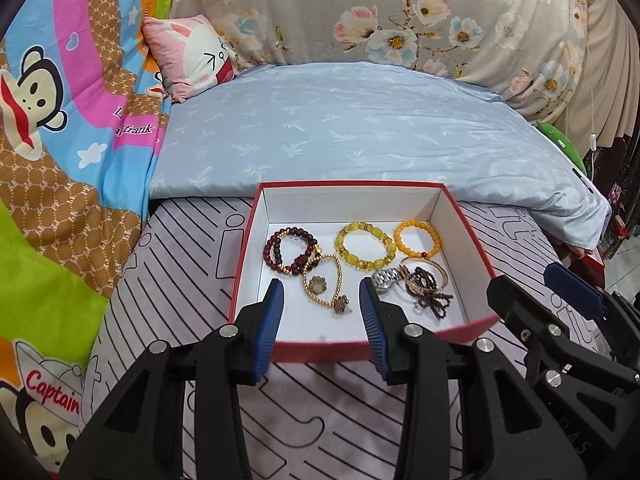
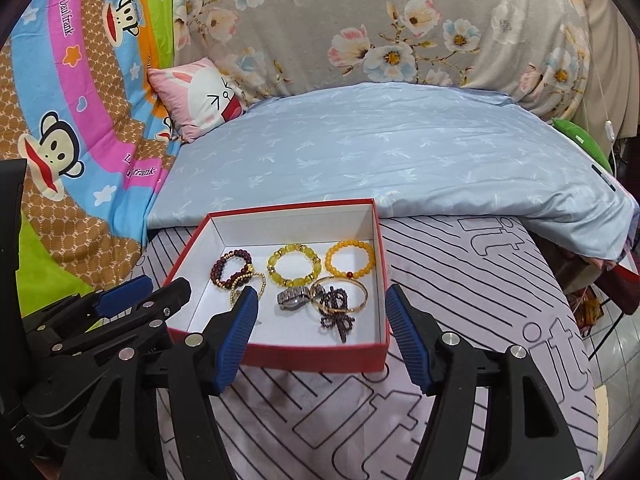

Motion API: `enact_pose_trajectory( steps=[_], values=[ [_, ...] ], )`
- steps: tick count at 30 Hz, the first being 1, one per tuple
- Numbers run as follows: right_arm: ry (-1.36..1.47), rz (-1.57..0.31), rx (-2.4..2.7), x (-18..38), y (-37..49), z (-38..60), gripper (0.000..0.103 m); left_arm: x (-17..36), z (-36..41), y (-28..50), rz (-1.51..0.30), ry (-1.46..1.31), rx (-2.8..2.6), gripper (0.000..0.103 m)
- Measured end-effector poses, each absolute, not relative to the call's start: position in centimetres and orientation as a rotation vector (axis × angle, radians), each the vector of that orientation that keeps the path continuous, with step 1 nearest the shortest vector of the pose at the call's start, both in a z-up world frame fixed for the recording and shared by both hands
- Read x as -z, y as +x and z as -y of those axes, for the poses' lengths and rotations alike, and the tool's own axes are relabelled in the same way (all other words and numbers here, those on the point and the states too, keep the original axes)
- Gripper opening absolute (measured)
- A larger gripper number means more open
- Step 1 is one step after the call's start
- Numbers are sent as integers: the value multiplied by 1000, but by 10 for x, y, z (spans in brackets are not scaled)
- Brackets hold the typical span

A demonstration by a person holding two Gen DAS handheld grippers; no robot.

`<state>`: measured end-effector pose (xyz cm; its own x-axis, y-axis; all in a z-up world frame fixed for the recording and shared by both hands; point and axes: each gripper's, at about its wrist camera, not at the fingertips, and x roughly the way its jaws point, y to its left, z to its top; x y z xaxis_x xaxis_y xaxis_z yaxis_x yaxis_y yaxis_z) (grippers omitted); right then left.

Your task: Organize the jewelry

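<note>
Left wrist view: the left claw (image 1: 322, 312) hangs apart and empty over the near edge of the red box (image 1: 244, 256) holding bracelets (image 1: 366, 249) on the bed.
Right wrist view: the right claw (image 2: 320, 314) gapes wide, empty, over the box's near right corner.

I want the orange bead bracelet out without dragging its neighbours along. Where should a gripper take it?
Grip the orange bead bracelet at its far arc, coming from above. It lies flat in the red box; its near arc sits against the gold bangle.
</note>
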<state>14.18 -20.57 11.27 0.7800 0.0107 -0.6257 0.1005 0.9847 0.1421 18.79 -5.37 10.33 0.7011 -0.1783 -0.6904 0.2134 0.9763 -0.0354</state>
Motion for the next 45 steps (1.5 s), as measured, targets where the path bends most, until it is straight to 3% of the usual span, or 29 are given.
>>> enact_pose_trajectory(
  steps=[11,13,16,20,33,45],
  values=[
    [156,-669,60,-119,108,203,64,-107,52,155,-769,39,215,40],
    [154,-671,60,-118,106,204,68,-106,49,154,-771,31,206,49],
    [162,-666,62,-116,102,206,74,-102,44,152,-774,23,197,52],
    [123,-678,80,-106,97,200,75,-90,39,150,-791,17,178,56],
    [105,-675,109,-94,100,196,84,-73,26,155,-796,-37,101,84],
    [112,-692,124,-88,105,199,84,-72,27,158,-794,-18,84,87]
  ],
)
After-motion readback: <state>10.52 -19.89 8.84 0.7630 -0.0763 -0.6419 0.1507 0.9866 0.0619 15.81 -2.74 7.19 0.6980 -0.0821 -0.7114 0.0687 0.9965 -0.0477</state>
